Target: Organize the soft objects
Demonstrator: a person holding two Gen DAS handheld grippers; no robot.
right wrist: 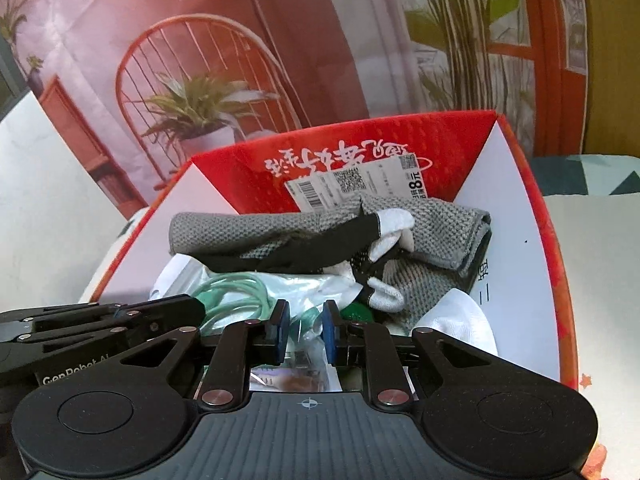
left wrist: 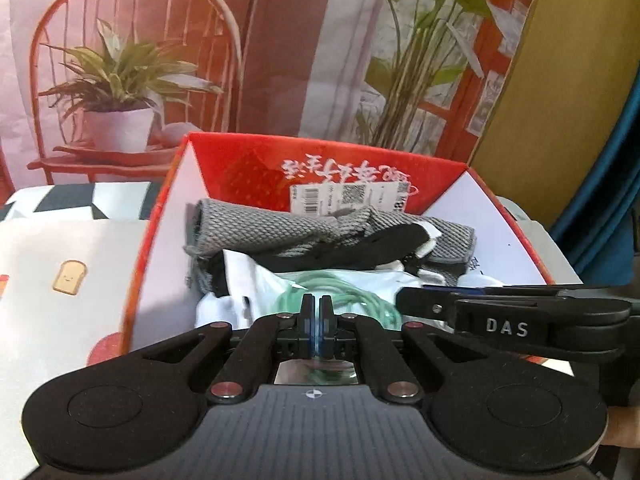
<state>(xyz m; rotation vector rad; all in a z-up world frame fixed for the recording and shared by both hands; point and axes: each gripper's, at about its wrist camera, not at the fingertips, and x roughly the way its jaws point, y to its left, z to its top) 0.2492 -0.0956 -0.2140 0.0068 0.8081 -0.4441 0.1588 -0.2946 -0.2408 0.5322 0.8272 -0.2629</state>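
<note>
The job looks far along: the red box (right wrist: pixel 516 216) already holds the grey knit cloth (right wrist: pixel 256 232), a black-and-white glove (right wrist: pixel 320 248), a white sock (right wrist: pixel 468 320) and bagged green cord (right wrist: pixel 236 292). The left gripper (left wrist: pixel 316 312) is clenched empty; the right gripper (right wrist: pixel 305 330) pinches clear plastic bag.
</note>
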